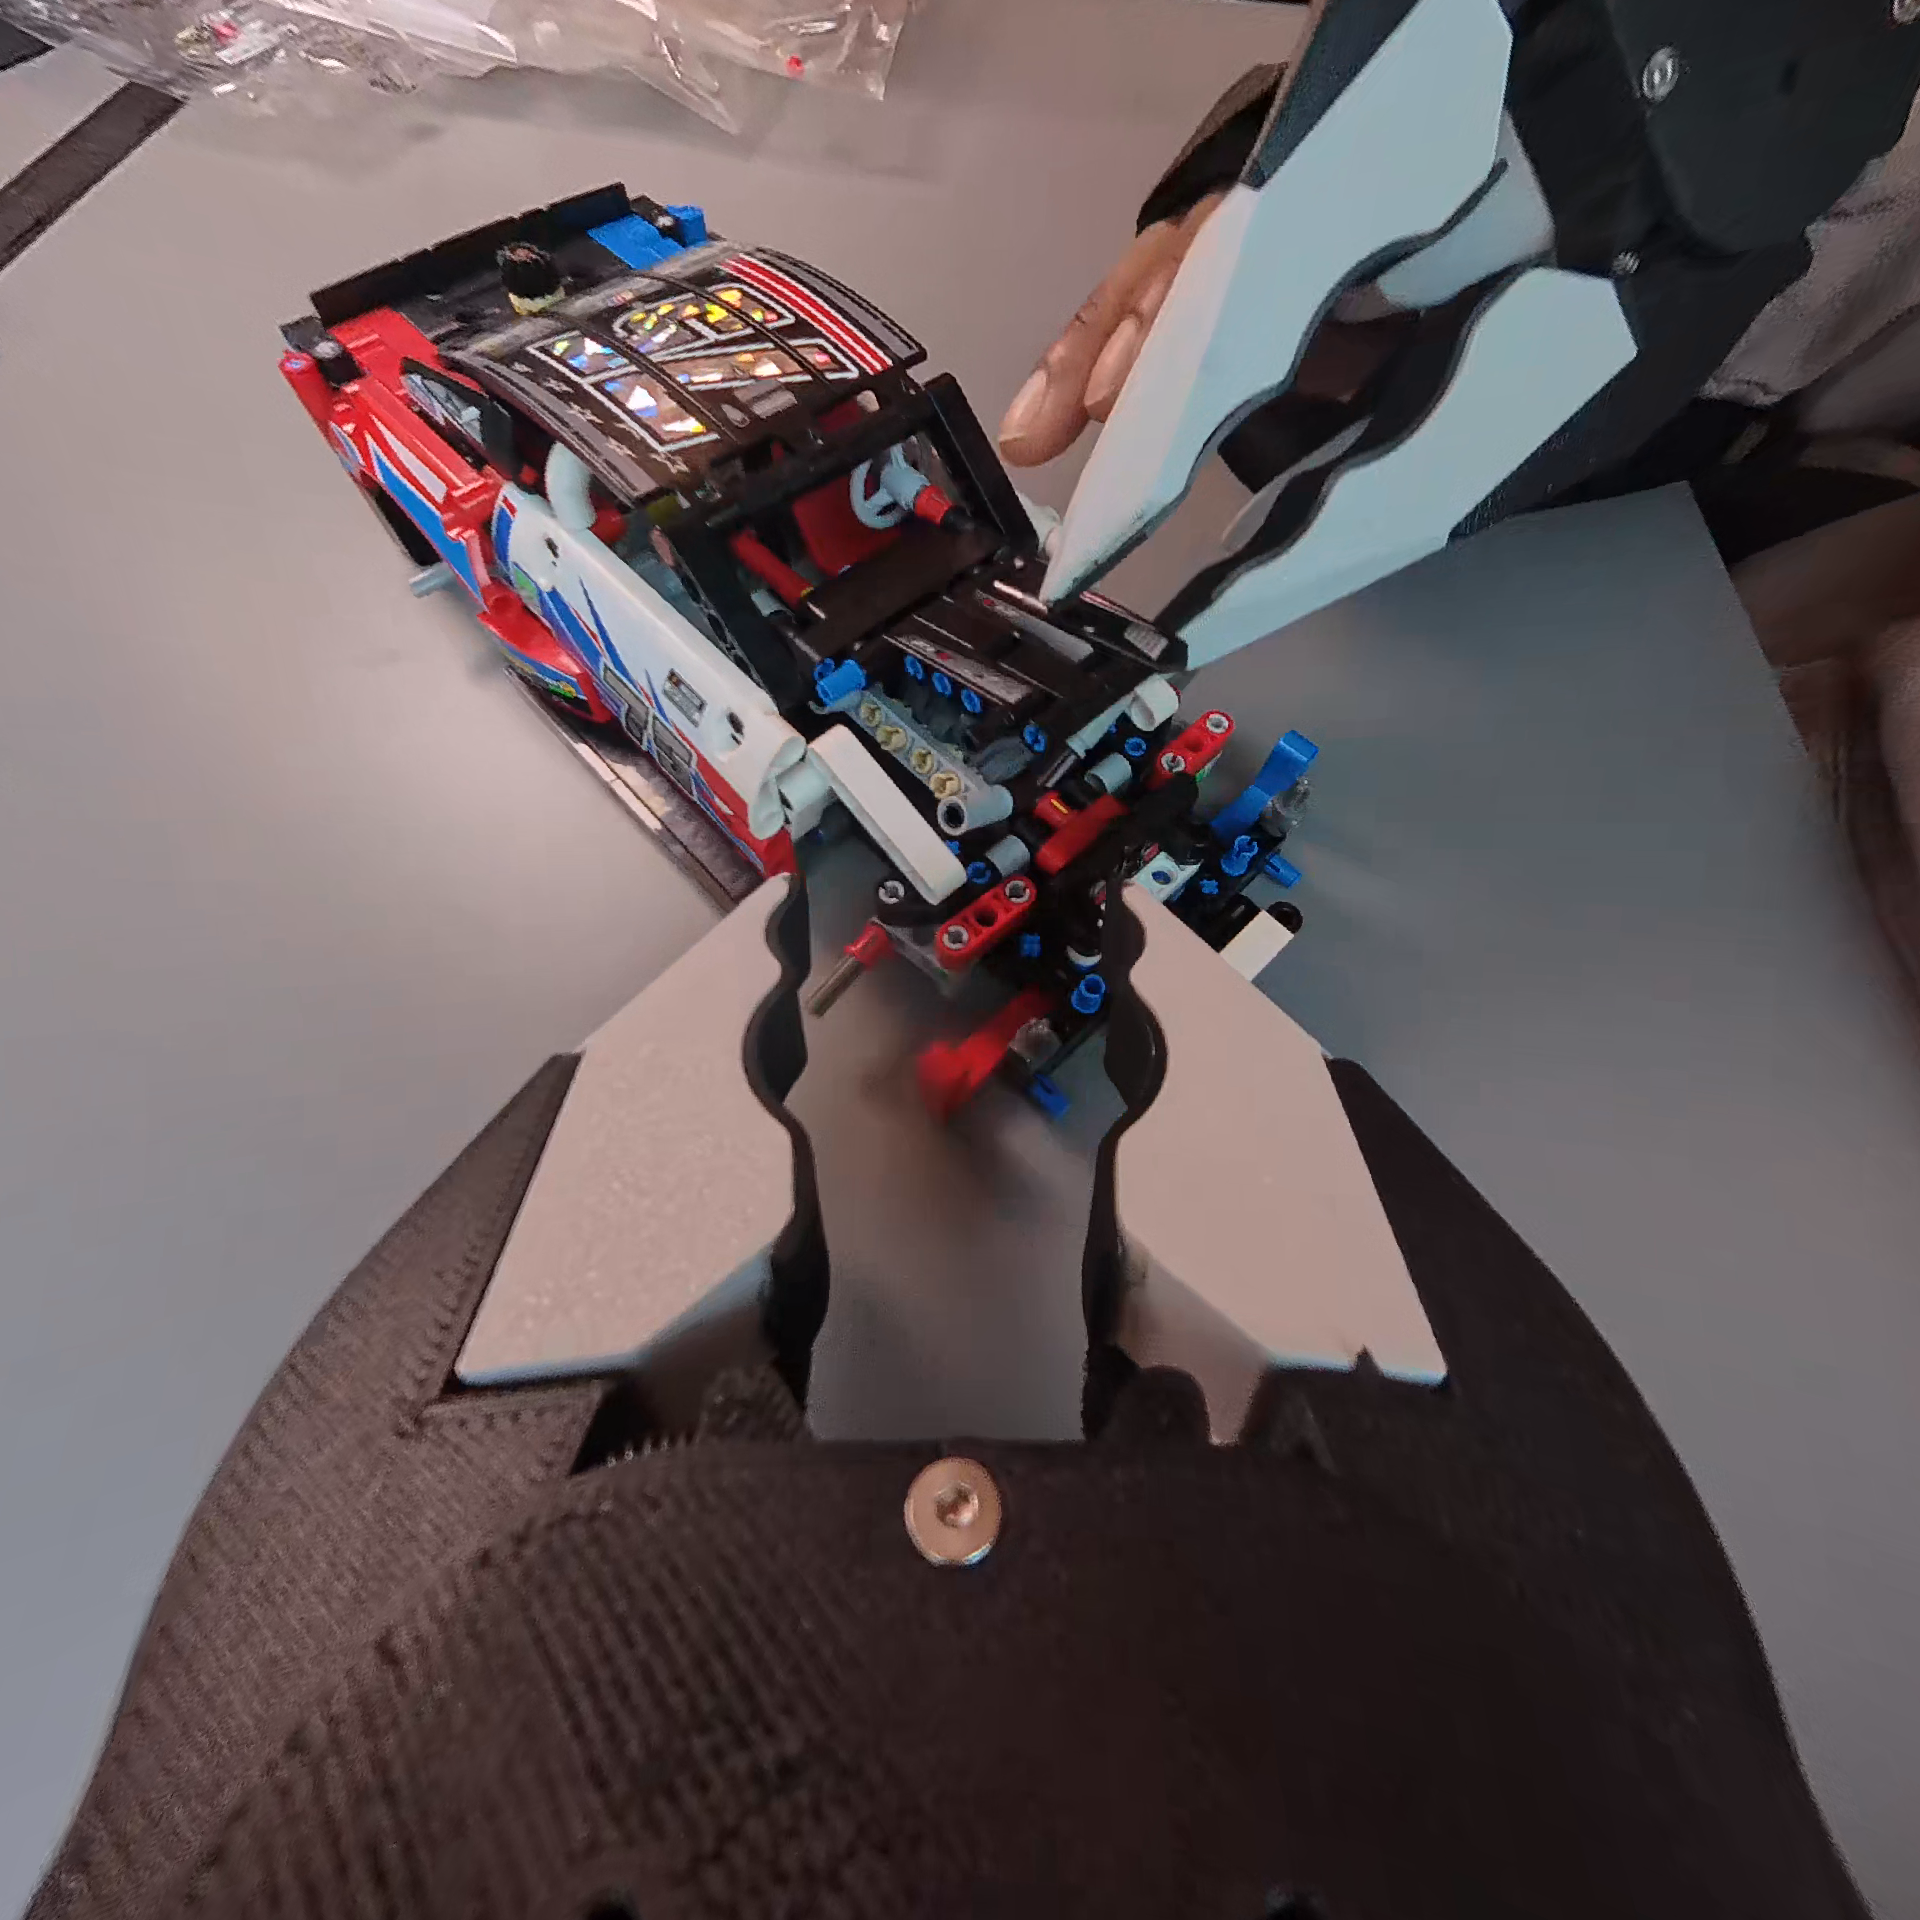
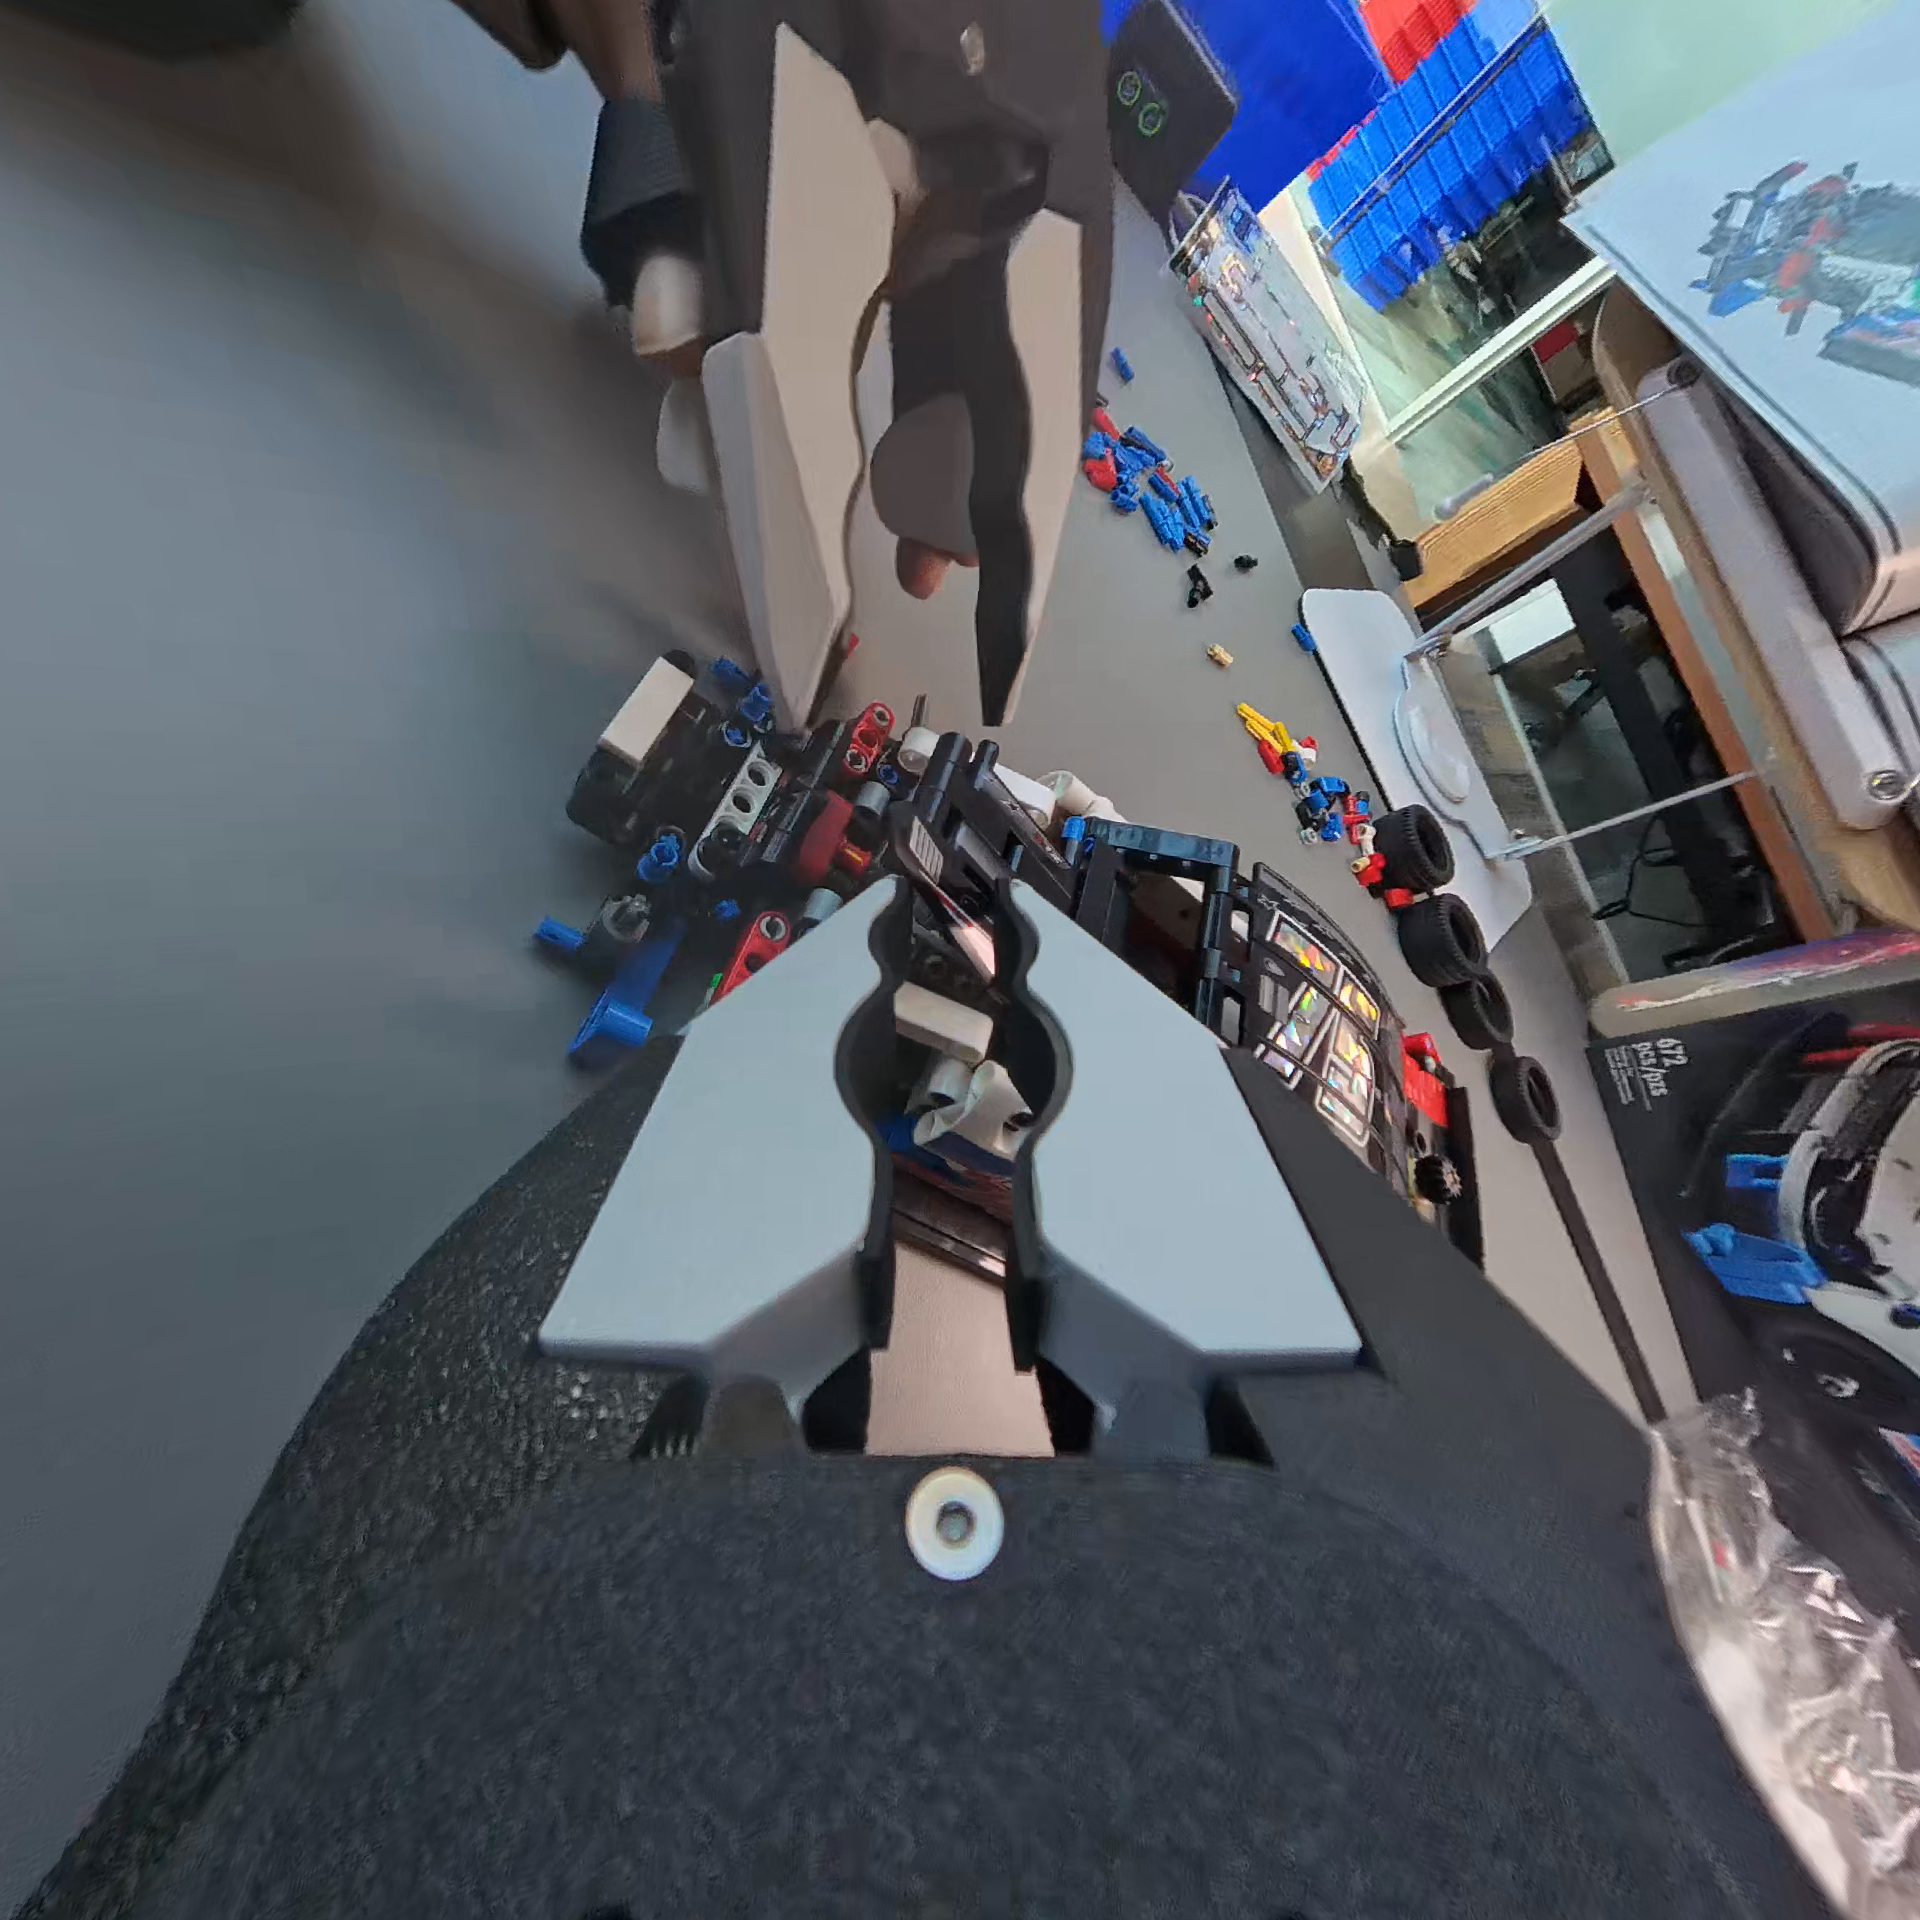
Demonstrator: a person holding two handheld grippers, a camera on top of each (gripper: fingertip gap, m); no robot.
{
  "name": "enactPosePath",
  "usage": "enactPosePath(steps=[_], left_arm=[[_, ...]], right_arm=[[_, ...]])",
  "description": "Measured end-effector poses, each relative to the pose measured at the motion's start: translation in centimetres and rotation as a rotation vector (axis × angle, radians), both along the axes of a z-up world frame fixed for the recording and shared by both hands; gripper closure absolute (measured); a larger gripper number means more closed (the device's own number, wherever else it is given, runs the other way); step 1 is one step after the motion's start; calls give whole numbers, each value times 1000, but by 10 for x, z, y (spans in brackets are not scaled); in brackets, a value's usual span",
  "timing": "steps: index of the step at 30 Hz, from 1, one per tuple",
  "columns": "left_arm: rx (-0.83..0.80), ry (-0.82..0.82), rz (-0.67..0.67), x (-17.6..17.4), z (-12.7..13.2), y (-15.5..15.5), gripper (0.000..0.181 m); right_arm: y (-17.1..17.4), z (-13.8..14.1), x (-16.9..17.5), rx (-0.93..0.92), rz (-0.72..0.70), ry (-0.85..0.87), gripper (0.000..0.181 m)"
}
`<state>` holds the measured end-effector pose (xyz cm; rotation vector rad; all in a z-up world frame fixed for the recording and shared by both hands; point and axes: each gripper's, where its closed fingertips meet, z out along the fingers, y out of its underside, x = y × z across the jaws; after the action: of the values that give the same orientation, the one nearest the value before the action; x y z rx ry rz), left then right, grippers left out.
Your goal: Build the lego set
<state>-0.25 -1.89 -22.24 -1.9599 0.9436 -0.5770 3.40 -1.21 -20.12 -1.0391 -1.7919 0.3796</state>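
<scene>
On the grey worktop point(image 1: 260, 935) a partly built lego car point(image 1: 665, 499) is laid, with red, white and blue side panels and a black roof with shiny stickers. Its unfinished front end point(image 1: 1081, 862), a cluster of black, red and blue beams and pins, is pointed toward the left hand-held gripper point(image 1: 951, 914). This gripper is seen with fingers parted around the front end, 1 on each side of the black frame; whether contact is made cannot be told. The right hand-held gripper point(image 1: 1117, 618) is seen at the car's hood, fingertips set on the black hood panel point(image 1: 1023, 634) just ahead of the windscreen, fingers narrowly parted; a firm grip on the panel cannot be confirmed. A person's hand point(image 1: 1091, 353) is visible behind that gripper, beside the car's cabin. In the right wrist view, loose blue and red parts point(image 2: 1148, 483) are scattered beyond the car, a smaller yellow, red and blue pile point(image 2: 1304, 774) nearer its roof. 4 black tyres point(image 2: 1455, 956) are lined up next to the roof side. A clear plastic bag point(image 1: 436, 42) is seen past the car's rear.
</scene>
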Motion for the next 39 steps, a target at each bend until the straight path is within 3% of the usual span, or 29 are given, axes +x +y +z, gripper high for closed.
enactPosePath(steps=[5, 11, 19, 25, 32, 39], left_arm=[[-23, 53, -28, 7, -12, -3, 127], [-19, 44, -20, 10, -12, -1, 130], [-22, 31, -18, 13, -12, -1, 131], [-14, 34, -13, 13, -11, -1, 132], [-4, 61, 21, -1, -11, 5, 131], [8, 76, 198, -47, -9, 25, 138]], right_arm=[[4, 13, 2, -141, -42, 69, 174], [-1, 1, 1, 85, -13, -11, 171], [-3, -6, 3, 152, 7, -52, 169], [-8, 12, 11, -49, 19, 55, 157], [29, 22, 30, -147, -110, 149, 158], [72, 33, 35, -269, -236, 245, 158]])
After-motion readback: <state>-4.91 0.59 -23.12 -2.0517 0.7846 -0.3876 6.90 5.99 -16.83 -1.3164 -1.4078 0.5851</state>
